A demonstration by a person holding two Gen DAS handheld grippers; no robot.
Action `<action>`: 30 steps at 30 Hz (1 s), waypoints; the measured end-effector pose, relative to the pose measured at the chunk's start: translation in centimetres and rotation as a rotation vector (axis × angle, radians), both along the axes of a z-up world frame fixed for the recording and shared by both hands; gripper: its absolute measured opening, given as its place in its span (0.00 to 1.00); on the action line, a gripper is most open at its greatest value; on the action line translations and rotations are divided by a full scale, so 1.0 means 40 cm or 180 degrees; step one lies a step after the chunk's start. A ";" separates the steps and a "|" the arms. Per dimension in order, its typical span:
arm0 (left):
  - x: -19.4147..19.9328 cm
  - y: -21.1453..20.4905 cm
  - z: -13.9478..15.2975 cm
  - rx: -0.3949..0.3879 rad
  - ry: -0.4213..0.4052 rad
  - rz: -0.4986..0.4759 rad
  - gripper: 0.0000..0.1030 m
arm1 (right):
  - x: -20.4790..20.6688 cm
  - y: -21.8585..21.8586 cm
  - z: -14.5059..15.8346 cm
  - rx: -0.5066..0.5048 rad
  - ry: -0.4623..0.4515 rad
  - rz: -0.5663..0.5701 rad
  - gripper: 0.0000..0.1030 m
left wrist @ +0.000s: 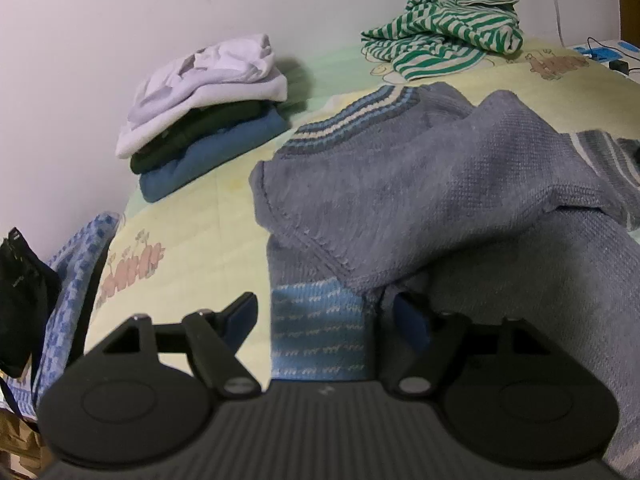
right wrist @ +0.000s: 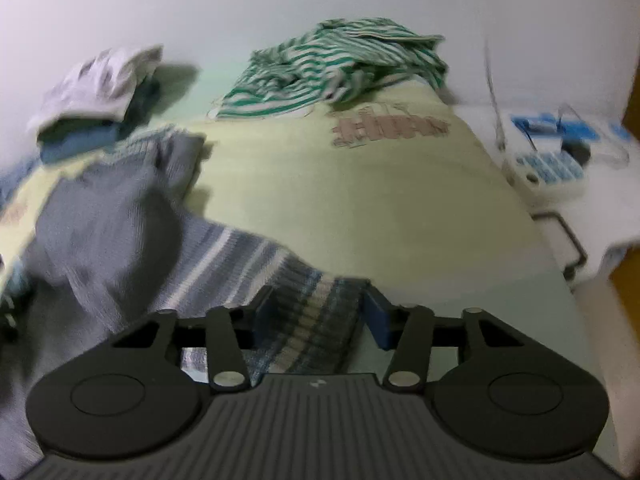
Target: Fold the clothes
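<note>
Between our right fingers point(right wrist: 318, 312) we record the striped cuff point(right wrist: 308, 320) of the grey knit sweater point(left wrist: 400, 184), their blue pads close against its sides, though blur keeps us from telling whether they pinch it. Our left fingers point(left wrist: 324, 316) stand wide over the sweater's light-blue striped hem point(left wrist: 316, 332), pads clear of it. Beyond both fingertips, the sweater lies rumpled on the pale yellow bed point(right wrist: 360, 200). Farther ahead: a folded stack point(left wrist: 208, 112) to the left, a green-striped garment point(left wrist: 444, 32) heaped to the right.
</note>
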State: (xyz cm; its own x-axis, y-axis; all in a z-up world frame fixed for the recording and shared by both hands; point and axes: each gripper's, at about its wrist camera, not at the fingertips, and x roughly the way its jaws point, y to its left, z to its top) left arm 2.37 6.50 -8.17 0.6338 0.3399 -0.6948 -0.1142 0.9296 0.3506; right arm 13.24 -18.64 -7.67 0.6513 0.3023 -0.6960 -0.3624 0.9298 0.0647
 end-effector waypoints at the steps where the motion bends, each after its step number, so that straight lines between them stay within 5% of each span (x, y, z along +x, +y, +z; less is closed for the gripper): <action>1: 0.004 -0.001 0.000 0.0001 0.0002 0.0011 0.74 | 0.004 0.010 -0.001 0.0042 -0.0018 0.0128 0.11; 14: 0.056 -0.086 0.044 -0.0104 -0.0146 -0.0127 0.78 | 0.166 -0.097 0.317 0.0209 -0.1159 -0.0239 0.09; 16: 0.058 -0.115 0.038 -0.0031 -0.0154 -0.0185 0.78 | 0.178 -0.123 0.305 0.0142 -0.1103 -0.0328 0.10; 19: 0.056 -0.126 0.028 0.0021 -0.0116 -0.0168 0.78 | 0.220 -0.128 0.204 0.0082 -0.0641 -0.0175 0.10; 24: 0.034 -0.120 0.022 0.0063 -0.0044 -0.0112 0.78 | 0.245 -0.084 0.035 -0.0735 -0.0197 -0.0231 0.14; 28: -0.023 -0.122 0.026 0.0051 -0.0008 -0.0117 0.78 | 0.193 -0.036 0.102 -0.0758 -0.0909 -0.0197 0.50; 30: -0.058 -0.131 0.024 0.0007 0.0070 -0.0146 0.83 | 0.176 0.021 0.151 -0.0555 -0.1160 0.0138 0.53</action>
State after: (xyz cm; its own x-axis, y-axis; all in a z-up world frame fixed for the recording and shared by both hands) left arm 0.03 1.28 -7.20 0.6332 0.3124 -0.7081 -0.0637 0.9329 0.3545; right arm 20.28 -17.80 -1.64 0.8540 0.2327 -0.4653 -0.3716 0.8988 -0.2325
